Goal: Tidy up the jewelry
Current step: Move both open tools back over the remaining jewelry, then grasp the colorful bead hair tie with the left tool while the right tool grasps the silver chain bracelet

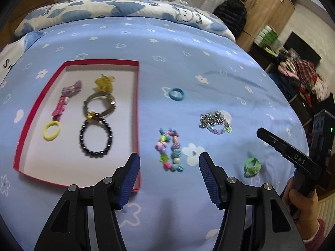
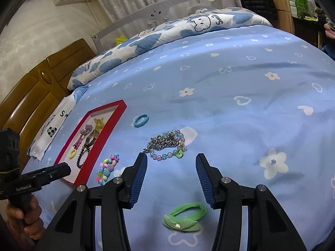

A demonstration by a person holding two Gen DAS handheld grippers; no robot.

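Note:
A red-rimmed box lies on the blue bedspread and holds a black bead bracelet, a metal bangle, a yellow hair tie, a pink clip and a yellow flower piece. My left gripper is open, with a colourful bead bracelet lying between its fingertips. My right gripper is open above a green hair tie. A chain with a pastel bead bracelet lies just beyond it. A blue ring lies farther off.
A folded cloud-print quilt lies across the far side of the bed. A wooden headboard stands at the left. A dark jacket and cluttered furniture stand beyond the bed's right edge.

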